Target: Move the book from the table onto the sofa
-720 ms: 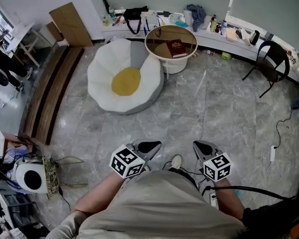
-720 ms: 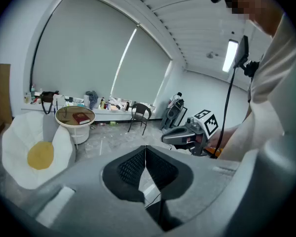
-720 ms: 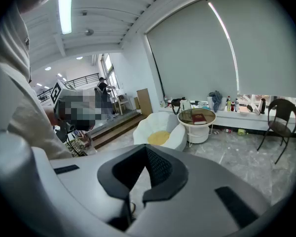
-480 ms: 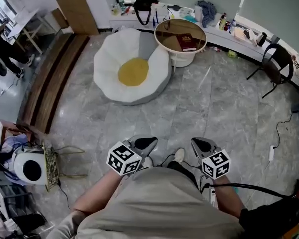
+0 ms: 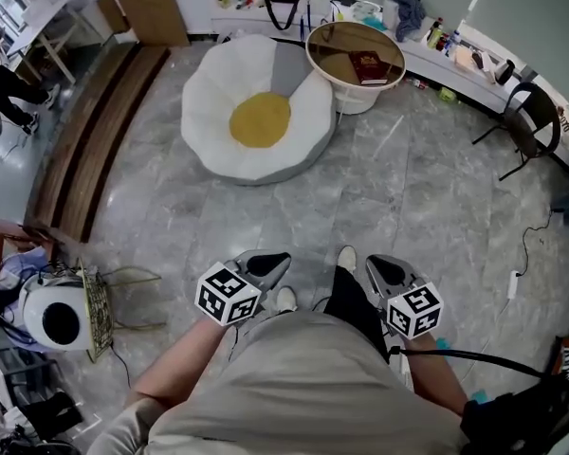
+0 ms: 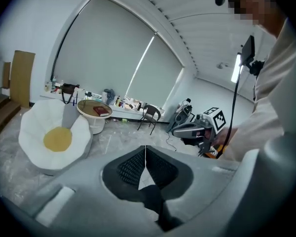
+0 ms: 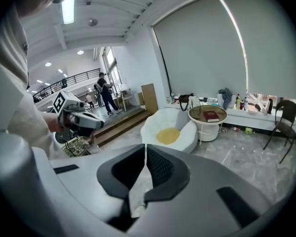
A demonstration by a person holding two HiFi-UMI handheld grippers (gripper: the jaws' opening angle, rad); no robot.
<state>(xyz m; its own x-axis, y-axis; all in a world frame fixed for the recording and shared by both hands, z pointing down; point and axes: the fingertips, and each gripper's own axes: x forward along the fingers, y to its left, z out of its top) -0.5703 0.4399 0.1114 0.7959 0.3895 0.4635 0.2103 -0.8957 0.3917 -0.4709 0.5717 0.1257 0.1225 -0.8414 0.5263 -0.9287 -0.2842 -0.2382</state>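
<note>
A dark red book lies on a round glass-topped table at the far side of the room; it also shows as the book and the book in the gripper views. Beside the table sits the white egg-shaped sofa with a yellow centre. My left gripper and right gripper are held close to my body, far from the book, both shut with nothing between the jaws. The shut jaws show as the left gripper and the right gripper.
A black chair stands at the right, past the table. A long shelf along the far wall carries bottles, a bag and cloths. Wooden steps run down the left. A white appliance and wire basket stand near my left.
The view has moved forward over the grey floor: the sofa and table sit a little nearer. Both grippers stay shut near my body.
</note>
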